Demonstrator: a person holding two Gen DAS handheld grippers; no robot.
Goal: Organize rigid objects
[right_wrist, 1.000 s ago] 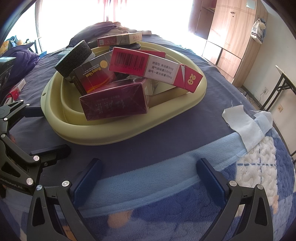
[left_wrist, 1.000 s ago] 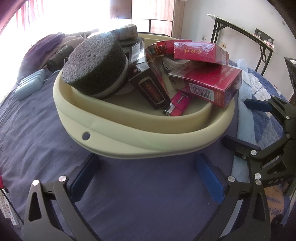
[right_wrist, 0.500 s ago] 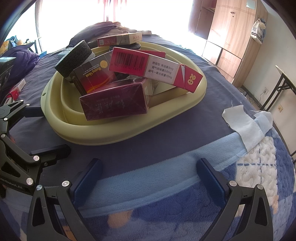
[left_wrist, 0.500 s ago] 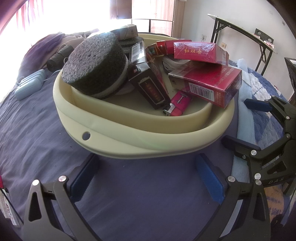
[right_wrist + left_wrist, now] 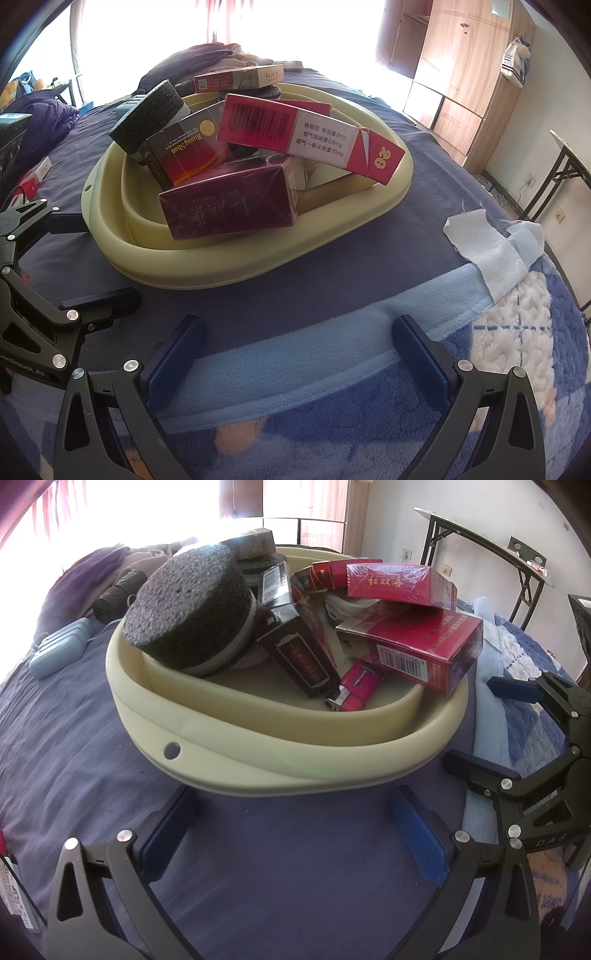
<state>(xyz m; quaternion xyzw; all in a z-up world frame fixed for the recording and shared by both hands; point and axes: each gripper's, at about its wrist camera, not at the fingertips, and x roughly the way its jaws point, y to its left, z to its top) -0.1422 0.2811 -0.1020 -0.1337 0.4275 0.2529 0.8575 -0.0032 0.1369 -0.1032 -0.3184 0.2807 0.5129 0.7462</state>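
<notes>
Left wrist view: showing a pink lighter lying on the floor of the cream oval basin, beside a round black sponge and glossy red cartons; left hand-held gripper gaping wide over the purple bed sheet, holding nothing.

Right wrist view: hiding the lighter behind a dark red carton; revealing a white cloth scrap on the fleecy blue blanket; right hand-held gripper spreading wide, empty, near the basin.
</notes>
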